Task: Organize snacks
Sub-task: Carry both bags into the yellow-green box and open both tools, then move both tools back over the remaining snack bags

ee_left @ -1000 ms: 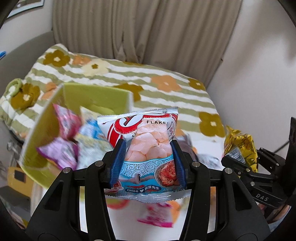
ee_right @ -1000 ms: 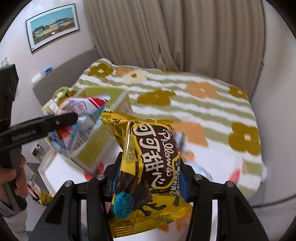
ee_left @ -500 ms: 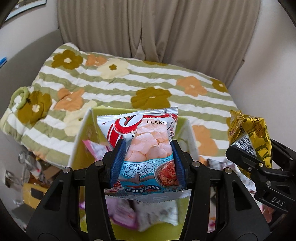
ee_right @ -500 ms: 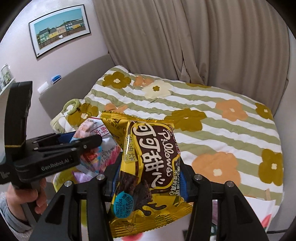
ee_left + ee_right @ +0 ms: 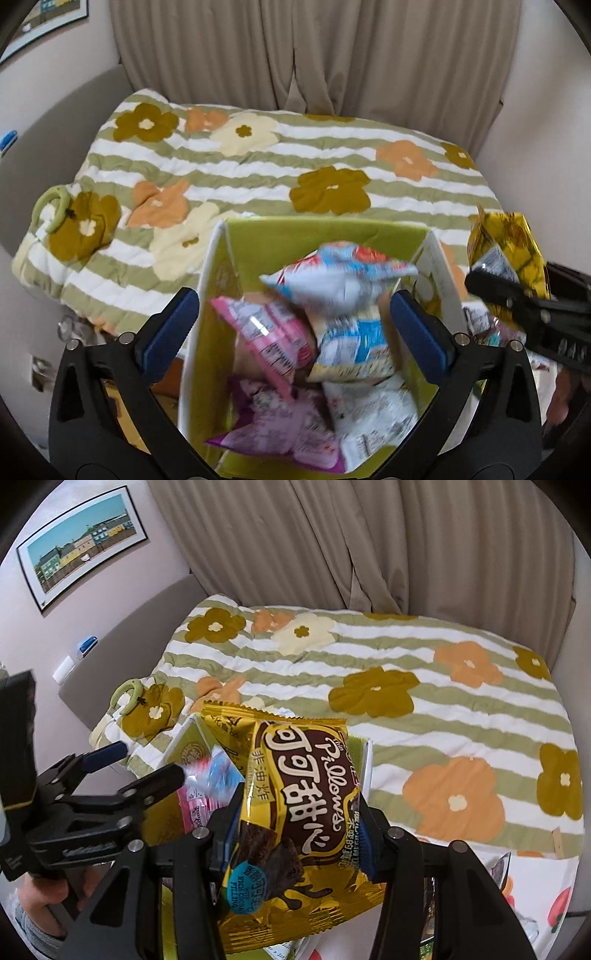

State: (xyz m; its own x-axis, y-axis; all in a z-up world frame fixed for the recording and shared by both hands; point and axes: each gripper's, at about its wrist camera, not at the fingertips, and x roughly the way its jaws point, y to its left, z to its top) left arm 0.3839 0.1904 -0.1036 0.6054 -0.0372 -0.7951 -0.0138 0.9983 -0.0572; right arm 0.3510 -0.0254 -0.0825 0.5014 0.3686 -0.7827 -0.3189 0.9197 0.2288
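My left gripper (image 5: 291,302) hangs over the green box (image 5: 325,225) with its jaws opening wide. The red, white and blue flakes bag (image 5: 340,273) is blurred between the blue pads (image 5: 173,325), touching neither, above several snack packs in the box. My right gripper (image 5: 295,827) is shut on the yellow Pillows bag (image 5: 295,775), held upright just right of the box (image 5: 184,746). The left wrist view shows the Pillows bag (image 5: 506,243) and right gripper (image 5: 517,295) at its right edge. The right wrist view shows the left gripper (image 5: 147,762) at its left.
A bed with a striped floral quilt (image 5: 258,166) lies behind the box, with beige curtains (image 5: 295,55) beyond. A framed picture (image 5: 81,546) hangs on the left wall. A hand (image 5: 40,897) grips the left tool. A fruit-print cloth (image 5: 528,897) with more snacks lies at lower right.
The left gripper has opened and let go of the flakes bag, which is falling into the green box. Both grippers have moved over toward the box, which now sits beneath the left gripper.
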